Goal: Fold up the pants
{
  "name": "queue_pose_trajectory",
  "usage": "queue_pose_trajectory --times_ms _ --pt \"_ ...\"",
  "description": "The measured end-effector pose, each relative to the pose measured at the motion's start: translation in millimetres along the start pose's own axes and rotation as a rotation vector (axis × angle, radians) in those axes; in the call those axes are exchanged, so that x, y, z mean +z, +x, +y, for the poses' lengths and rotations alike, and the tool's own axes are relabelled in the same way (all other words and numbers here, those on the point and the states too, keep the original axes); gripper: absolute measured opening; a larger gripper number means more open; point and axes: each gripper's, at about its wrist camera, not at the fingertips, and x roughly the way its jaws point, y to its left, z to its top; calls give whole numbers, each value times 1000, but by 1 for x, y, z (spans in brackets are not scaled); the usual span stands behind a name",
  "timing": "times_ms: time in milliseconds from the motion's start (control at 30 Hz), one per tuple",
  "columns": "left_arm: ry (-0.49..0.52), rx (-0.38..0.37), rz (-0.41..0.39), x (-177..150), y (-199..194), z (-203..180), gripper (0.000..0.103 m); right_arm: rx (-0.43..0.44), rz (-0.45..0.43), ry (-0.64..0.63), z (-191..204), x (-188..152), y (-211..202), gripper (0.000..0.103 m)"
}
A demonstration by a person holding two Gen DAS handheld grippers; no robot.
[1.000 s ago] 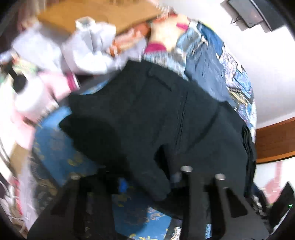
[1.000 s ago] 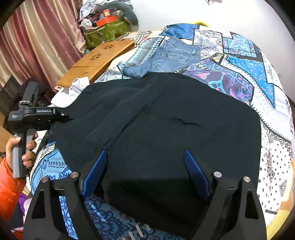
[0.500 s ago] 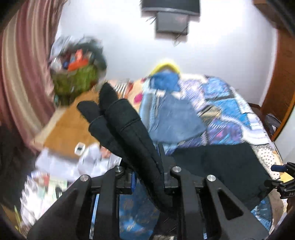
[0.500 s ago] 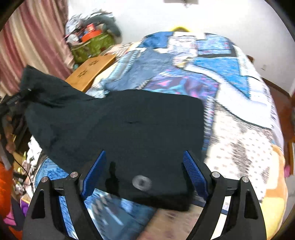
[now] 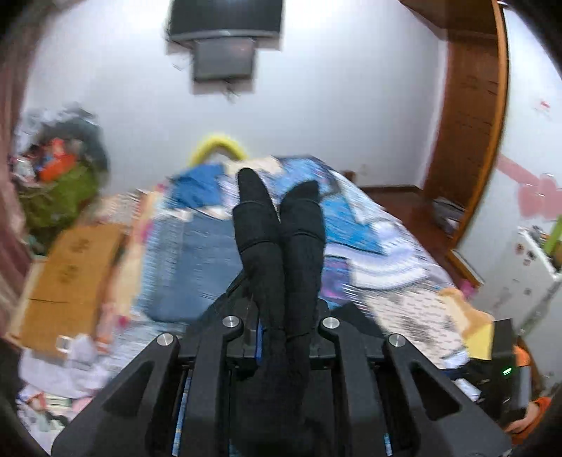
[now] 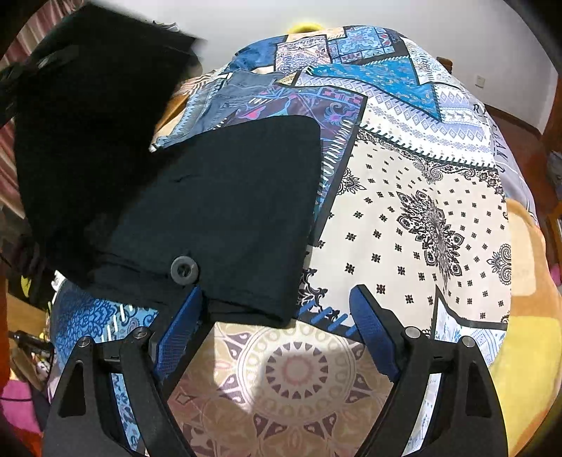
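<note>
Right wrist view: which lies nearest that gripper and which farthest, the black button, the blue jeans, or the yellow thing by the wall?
From the right gripper:
1. Black button, just beyond its left finger.
2. Blue jeans, mid-bed, upper left.
3. Yellow thing, far end by the wall.

Black pants (image 6: 224,197), blue-white patchwork bedspread (image 6: 421,182) (paisley, mandalas) — blue jeans (image 5: 189,260)

The right gripper (image 6: 277,337) hangs over the patchwork bedspread (image 6: 421,218) with its blue pads (image 6: 372,334) wide apart and nothing between them. The black pants (image 6: 224,197) lie just ahead, a round button (image 6: 184,270) near the left pad. At the upper left, one part of the pants is lifted.
</note>
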Motion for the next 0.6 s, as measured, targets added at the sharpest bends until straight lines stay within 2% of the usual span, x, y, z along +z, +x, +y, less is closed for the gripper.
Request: queue_pose_trajectory --times_ms 67,200,367,467,533,567,600 --pt "12 -67 50 -5 17 -20 13 -3 -1 -9 1 -2 -2 84" --pt "70 -138 115 -27 35 -53 13 1 -8 -5 0 -6 -6 84" --pt "149 -177 213 -52 51 -76 13 -2 -14 2 1 -16 -14 84" --pt "196 -164 250 -63 53 -84 15 -3 -16 6 3 -18 -16 84" --pt "206 -165 270 -65 52 -82 22 -2 -21 15 3 -19 -18 84" --pt "198 -185 284 -67 51 -83 35 0 -22 20 3 -19 -18 84" --pt "175 -222 299 -67 47 -81 57 3 -25 26 3 -20 -20 84"
